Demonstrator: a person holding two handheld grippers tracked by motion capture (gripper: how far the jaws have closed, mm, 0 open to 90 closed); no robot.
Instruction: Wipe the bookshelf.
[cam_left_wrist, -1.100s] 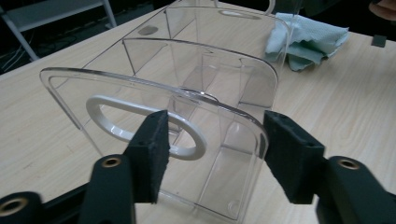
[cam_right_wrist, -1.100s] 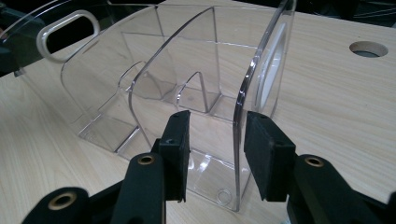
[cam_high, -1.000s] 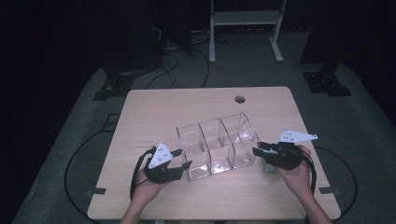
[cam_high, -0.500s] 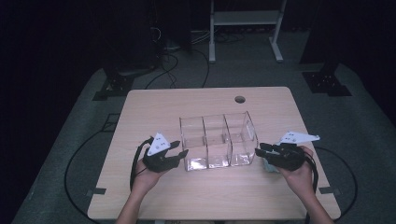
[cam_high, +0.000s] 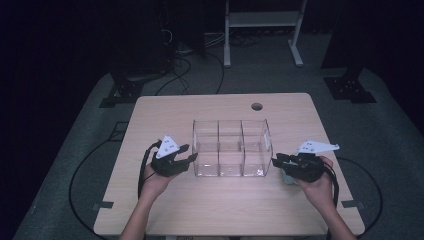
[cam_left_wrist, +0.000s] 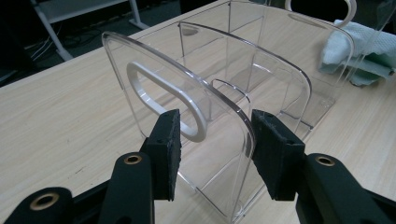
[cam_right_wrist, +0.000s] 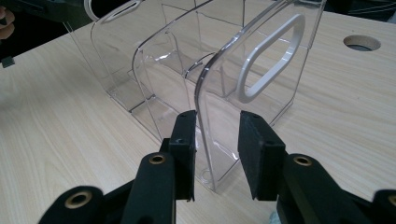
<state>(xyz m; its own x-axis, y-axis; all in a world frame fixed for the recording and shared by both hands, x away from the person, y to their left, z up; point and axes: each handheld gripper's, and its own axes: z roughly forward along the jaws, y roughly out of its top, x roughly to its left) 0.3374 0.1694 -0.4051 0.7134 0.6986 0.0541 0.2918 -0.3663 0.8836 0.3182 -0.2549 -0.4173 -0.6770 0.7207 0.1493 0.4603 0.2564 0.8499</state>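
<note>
A clear plastic organizer (cam_high: 230, 150) with three compartments stands on the wooden table (cam_high: 215, 205), square to its front edge. My left gripper (cam_high: 192, 159) is at its left end. In the left gripper view the gripper (cam_left_wrist: 217, 135) is shut on the near corner of the end wall (cam_left_wrist: 154, 79) with the white handle slot. My right gripper (cam_high: 275, 161) is at the right end. Its jaws (cam_right_wrist: 215, 135) have just been closing and straddle the right end wall (cam_right_wrist: 261, 60). A gap remains at the right pad (cam_right_wrist: 254, 144).
A pale green cloth (cam_left_wrist: 357, 51) lies on the table by the organizer's right end, under my right hand. A round cable hole (cam_high: 257, 106) is near the table's far edge. Beyond the table are a white rack's legs (cam_high: 260, 20) and floor cables (cam_high: 175, 75).
The organizer has swung from a skewed angle to square with the table's edge. My left gripper moved left and slightly away with its end. The right hand stayed put.
</note>
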